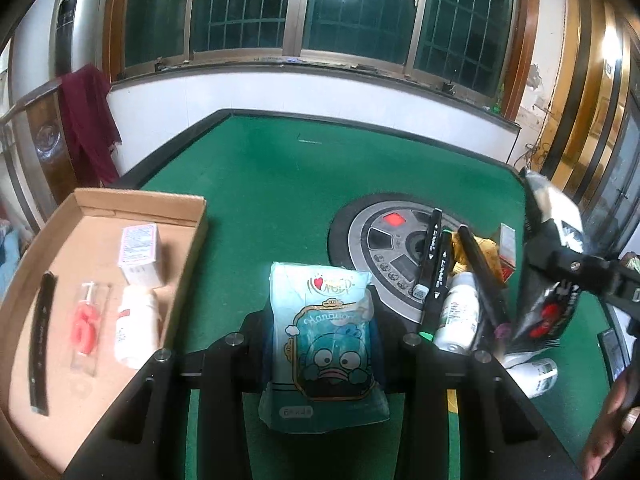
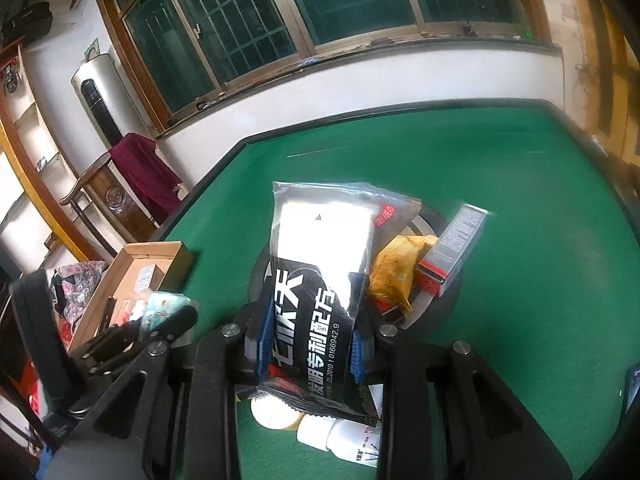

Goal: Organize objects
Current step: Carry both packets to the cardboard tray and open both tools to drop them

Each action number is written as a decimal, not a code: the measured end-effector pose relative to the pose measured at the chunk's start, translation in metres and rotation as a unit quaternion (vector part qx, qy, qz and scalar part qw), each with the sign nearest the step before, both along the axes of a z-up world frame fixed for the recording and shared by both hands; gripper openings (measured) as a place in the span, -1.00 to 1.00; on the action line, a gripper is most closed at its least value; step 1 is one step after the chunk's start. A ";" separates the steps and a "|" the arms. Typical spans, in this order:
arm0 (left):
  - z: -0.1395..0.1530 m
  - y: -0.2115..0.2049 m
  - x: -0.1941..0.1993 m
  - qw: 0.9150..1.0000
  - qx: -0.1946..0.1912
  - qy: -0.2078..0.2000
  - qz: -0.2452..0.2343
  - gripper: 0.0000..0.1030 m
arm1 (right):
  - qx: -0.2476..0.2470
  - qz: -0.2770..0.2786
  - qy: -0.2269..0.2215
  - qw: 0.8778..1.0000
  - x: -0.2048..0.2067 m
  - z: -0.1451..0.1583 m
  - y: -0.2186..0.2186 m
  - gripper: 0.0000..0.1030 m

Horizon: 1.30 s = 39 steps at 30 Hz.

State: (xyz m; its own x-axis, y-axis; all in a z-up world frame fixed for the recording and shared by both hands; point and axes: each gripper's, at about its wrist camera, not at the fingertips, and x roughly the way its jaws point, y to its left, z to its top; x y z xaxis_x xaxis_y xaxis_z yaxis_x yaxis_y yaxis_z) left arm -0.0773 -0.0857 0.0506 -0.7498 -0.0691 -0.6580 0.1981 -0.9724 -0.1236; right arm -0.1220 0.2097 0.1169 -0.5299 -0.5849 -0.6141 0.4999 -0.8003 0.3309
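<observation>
My left gripper (image 1: 322, 344) is shut on a light blue tissue pack (image 1: 322, 344) with a cartoon face, held above the green table (image 1: 280, 184), just right of the cardboard tray (image 1: 24, 276). My right gripper (image 2: 310, 344) is shut on a black and silver packet (image 2: 320, 264), lifted over the pile; it also shows in the left wrist view (image 1: 548, 312). The tray holds a white box (image 1: 140, 256), a white bottle (image 1: 134, 328), a red packaged item (image 1: 84, 328) and a black strip (image 1: 40, 344).
A pile lies on and beside the table's round centre panel (image 1: 384, 240): black marker pens (image 1: 430, 264), white bottles (image 1: 456, 312), a yellow snack pack (image 2: 394, 268) and a red and silver box (image 2: 452, 252). A tape roll (image 2: 274, 414) lies under my right gripper.
</observation>
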 end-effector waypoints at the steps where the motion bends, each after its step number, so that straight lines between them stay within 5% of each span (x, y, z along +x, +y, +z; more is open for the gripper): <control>1: 0.002 -0.001 0.001 1.000 -0.001 0.001 0.002 -0.36 | 0.000 0.002 0.000 1.000 0.001 0.000 -0.001 -0.47; 15: 0.019 -0.035 0.025 0.999 0.010 0.017 0.025 -0.36 | -0.011 0.029 -0.023 0.999 0.005 -0.007 -0.015 -0.47; 23: 0.027 -0.093 0.055 0.997 0.021 0.031 0.069 -0.36 | -0.032 0.073 -0.053 0.995 0.015 -0.010 -0.039 -0.47; 39: -0.005 -0.213 0.102 0.985 0.064 0.017 0.160 -0.36 | -0.009 0.197 -0.087 0.976 0.055 0.003 -0.193 -0.47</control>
